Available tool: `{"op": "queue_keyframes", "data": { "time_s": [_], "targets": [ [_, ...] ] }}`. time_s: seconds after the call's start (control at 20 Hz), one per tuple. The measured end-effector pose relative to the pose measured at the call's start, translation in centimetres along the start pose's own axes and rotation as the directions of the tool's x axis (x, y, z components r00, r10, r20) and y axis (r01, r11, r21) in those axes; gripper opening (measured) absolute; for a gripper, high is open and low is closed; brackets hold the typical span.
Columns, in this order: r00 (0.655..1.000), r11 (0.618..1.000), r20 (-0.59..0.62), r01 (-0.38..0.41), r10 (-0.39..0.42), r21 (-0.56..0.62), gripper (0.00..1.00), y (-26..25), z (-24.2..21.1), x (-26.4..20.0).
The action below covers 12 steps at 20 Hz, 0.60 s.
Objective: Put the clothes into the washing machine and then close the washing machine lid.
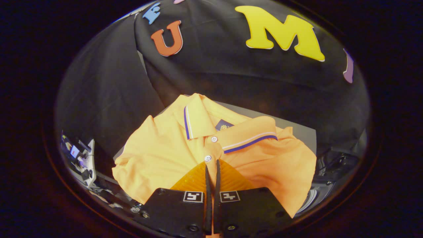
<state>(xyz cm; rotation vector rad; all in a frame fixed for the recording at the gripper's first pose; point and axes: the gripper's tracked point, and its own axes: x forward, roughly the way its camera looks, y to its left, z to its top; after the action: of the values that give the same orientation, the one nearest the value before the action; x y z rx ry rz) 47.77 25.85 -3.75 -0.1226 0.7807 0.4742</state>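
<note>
**Claw closed on the orange polo shirt's placket**

The gripper (211,165) has its two fingers drawn almost together, with only a thin slit between them. A strip of the orange polo shirt (158,155) runs down through that slit, so both fingers press on the fabric just below the lower white button (208,158). The shirt hangs lifted and spreads out to both sides of the fingers, covering most of what lies beneath. Just beyond the fingertips sits the upper button (214,139) and the open collar (248,137) with its blue and white trim. A grey surface (302,134) shows behind the shirt's right shoulder. Past the shirt's left sleeve, low down, stands some cluttered equipment (81,160).
</note>
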Motion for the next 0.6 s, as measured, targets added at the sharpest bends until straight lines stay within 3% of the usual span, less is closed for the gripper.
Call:
{"op": "queue_keyframes", "data": {
  "time_s": [0.15,0.6],
  "targets": [
    [0.999,0.998,0.013,-0.030,0.030,0.061,0.05,0.0,0.7,-1.3],
    [0.966,0.992,0.259,-0.040,0.009,0.116,0.05,-2.8,6.5,-11.6]
  ]
}}
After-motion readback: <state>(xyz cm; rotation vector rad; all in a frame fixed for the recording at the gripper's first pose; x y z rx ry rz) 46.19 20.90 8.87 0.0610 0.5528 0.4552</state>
